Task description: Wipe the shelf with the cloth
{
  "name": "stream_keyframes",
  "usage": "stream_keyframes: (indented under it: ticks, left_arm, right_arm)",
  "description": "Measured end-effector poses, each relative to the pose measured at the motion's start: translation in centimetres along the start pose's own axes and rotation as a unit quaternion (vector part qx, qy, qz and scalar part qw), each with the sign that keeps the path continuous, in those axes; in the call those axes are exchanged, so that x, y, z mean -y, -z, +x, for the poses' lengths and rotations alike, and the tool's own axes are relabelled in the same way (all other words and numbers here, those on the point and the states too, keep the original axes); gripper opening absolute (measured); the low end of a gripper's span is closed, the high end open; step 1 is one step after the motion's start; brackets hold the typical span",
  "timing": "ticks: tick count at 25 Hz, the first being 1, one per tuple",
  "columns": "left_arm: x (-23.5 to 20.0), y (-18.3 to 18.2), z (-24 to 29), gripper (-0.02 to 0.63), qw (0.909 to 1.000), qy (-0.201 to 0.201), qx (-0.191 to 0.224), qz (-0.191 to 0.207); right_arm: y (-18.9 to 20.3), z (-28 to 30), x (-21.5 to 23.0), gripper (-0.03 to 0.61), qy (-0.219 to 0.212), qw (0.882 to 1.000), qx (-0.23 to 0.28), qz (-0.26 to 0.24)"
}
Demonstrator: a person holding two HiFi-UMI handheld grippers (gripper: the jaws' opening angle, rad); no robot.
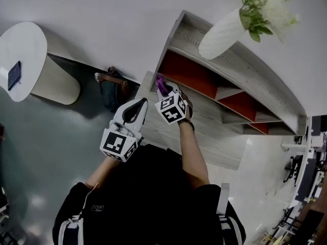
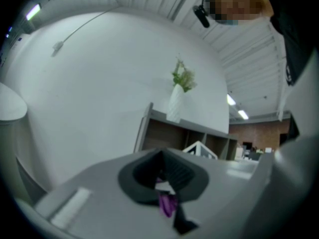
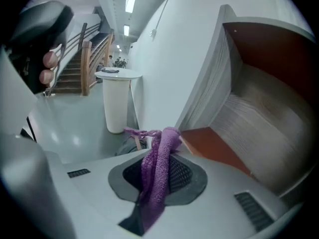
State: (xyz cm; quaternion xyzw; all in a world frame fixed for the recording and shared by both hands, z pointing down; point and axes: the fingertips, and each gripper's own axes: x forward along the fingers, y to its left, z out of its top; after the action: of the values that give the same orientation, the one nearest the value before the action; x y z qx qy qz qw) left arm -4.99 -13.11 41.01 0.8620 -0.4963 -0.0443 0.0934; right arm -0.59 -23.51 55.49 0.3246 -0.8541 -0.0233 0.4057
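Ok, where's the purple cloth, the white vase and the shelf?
purple cloth point(image 3: 158, 176): right gripper view, on the middle of the strip pinched between the jaws.
white vase point(image 1: 222, 34): head view, on its body.
shelf point(image 1: 214, 117): head view, on a bare grey board.

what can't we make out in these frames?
- Cloth contact: in the head view the right hand-held gripper covers the spot, so whether the cloth touches the shelf is unclear.
- Purple scrap at the left hand-held gripper: blurred in the left gripper view, so whether it is gripped is unclear.
- Dark item on the round table: too small in the head view.
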Motion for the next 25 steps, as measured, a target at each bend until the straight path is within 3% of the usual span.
stream_keyframes:
  ticks: [3,6,11,17,25]
  left_arm:
    - [0.5,0.4,0.2,0.005,0.9999,0.011,-0.006,-0.003]
    - [0.7,1.0,0.4,0.005,0.9996,0.024,-0.014,-0.006]
    - [1.1,1.5,1.3,0.005,0.9985,0.047,-0.024,-0.009]
    - [2.6,1.5,2.5,0.005,0.9965,0.079,-0.026,-0.006]
    - [4.1,1.1,3.3,0.005,0.9949,0.099,-0.021,0.002]
  right_arm:
    - [1.8,-1.0,-2.8,0.049,-0.014,1.0,-0.002,0.027]
    - [2.9,-2.6,-4.6,0.049,-0.019,0.996,0.015,0.089]
    - [3.4,-5.3,-4.4,0.049,0.026,0.983,0.05,0.172]
    - [3.7,-9.3,-2.2,0.049,0.09,0.96,0.091,0.251]
    - [2.8,-15.8,0.9,0.049,0.181,0.92,0.18,0.296]
